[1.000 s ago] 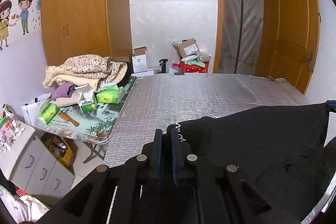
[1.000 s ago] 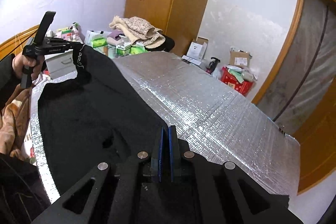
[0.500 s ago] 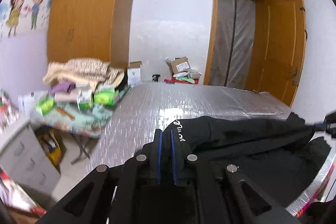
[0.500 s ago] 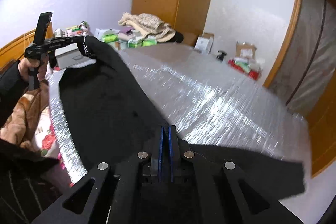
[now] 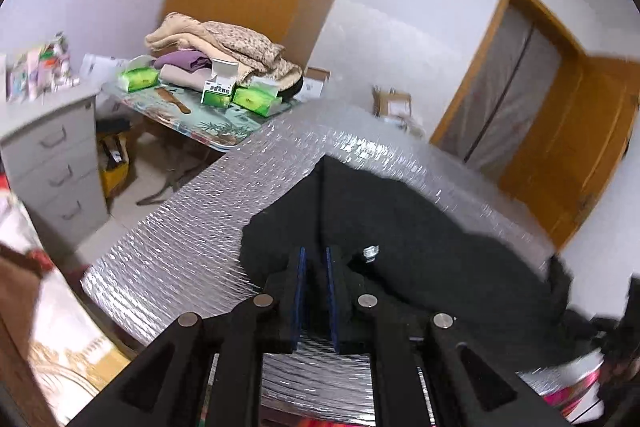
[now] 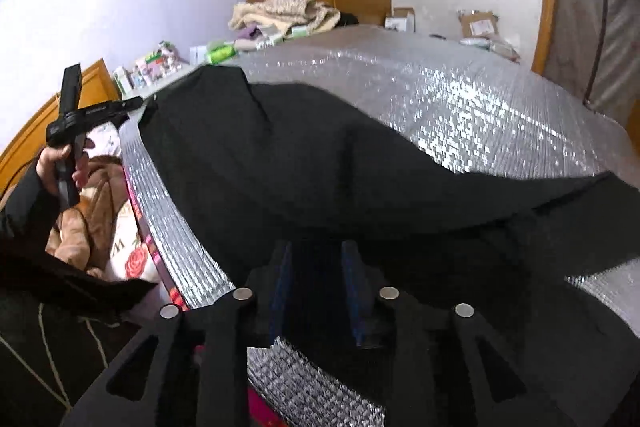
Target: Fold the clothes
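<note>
A black garment (image 5: 400, 227) lies spread on the silver quilted mat (image 5: 180, 239), one corner pointing to the far side. My left gripper (image 5: 314, 253) sits low at its near edge. Its jaws are opening, with a strip of black cloth loose between the blue pads and mat showing behind. In the right wrist view the garment (image 6: 320, 155) covers the mat (image 6: 480, 99) in front of my right gripper (image 6: 316, 247). Those jaws are opening wide over dark cloth that the pads do not press. A hand (image 6: 56, 163) holds the left gripper (image 6: 140, 101) at the garment's left corner.
A side table (image 5: 224, 143) with folded blankets and green tissue packs stands beyond the mat's left edge, next to a grey drawer unit (image 5: 52, 163). Wooden doors (image 5: 580, 163) and cardboard boxes (image 6: 480, 23) lie at the far side. Flowered bedding (image 6: 132, 259) borders the near edge.
Both grippers have come down and the hanging garment has dropped flat onto the mat. Both pairs of jaws, shut on the cloth before, have parted. The left view has rolled.
</note>
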A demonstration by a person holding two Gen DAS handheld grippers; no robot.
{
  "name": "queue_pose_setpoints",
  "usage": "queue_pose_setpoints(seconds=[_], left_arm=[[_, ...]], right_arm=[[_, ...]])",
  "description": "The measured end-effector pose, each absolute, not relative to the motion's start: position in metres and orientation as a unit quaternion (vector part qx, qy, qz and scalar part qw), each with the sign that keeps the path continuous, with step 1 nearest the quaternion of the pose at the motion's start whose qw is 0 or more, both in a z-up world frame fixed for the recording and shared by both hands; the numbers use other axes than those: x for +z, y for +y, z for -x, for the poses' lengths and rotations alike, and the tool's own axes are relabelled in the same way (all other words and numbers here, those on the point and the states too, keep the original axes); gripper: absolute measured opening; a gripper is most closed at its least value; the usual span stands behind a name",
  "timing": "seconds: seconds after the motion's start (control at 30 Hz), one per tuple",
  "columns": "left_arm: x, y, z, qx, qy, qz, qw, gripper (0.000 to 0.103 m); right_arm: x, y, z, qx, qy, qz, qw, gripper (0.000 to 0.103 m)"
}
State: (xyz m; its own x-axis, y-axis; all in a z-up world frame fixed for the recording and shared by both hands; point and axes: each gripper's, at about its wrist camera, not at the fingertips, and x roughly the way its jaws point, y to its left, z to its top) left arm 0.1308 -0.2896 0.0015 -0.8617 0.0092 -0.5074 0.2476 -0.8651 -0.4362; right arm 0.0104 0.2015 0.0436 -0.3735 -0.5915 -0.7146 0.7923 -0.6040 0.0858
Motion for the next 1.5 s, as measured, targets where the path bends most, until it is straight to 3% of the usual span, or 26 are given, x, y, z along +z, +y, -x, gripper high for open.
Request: queue_pose_setpoints(seconds=[0.17,0.73,0.83,0.9,0.93,0.97,1.33,1.5], left_arm=[[-0.003,-0.274,-0.112,-0.912,0.314,-0.263,0.031,0.032],[-0.022,-0.279,-0.072,-0.868,0.389,-0.299,0.073,0.034],[-0.02,-0.279,-0.07,-0.872,0.379,-0.301,0.078,0.029],[-0.015,-0.275,-0.069,-0.879,0.367,-0.297,0.07,0.017],[-0.013,-0.274,-0.068,-0.881,0.362,-0.296,0.068,0.011],[-0.008,-0.273,-0.067,-0.885,0.356,-0.293,0.065,0.009],[0.078,-0.275,-0.059,-0.935,0.282,-0.213,0.033,0.007],[0.061,-0.294,-0.091,-0.931,0.286,-0.217,0.063,0.007]], right_arm=[[0.042,0.184,-0.008,-0.804,0.16,-0.355,0.449,0.028],[0.019,0.142,-0.004,-0.761,0.267,-0.338,0.486,0.028],[0.014,0.138,-0.003,-0.757,0.277,-0.34,0.485,0.028],[0.014,0.137,0.0,-0.755,0.27,-0.349,0.486,0.028],[0.015,0.137,0.001,-0.756,0.267,-0.352,0.483,0.02],[0.015,0.137,0.002,-0.759,0.265,-0.354,0.478,0.006],[0.085,0.147,-0.002,-0.796,0.215,-0.282,0.49,0.002],[0.092,0.145,-0.022,-0.771,0.205,-0.281,0.533,0.002]])
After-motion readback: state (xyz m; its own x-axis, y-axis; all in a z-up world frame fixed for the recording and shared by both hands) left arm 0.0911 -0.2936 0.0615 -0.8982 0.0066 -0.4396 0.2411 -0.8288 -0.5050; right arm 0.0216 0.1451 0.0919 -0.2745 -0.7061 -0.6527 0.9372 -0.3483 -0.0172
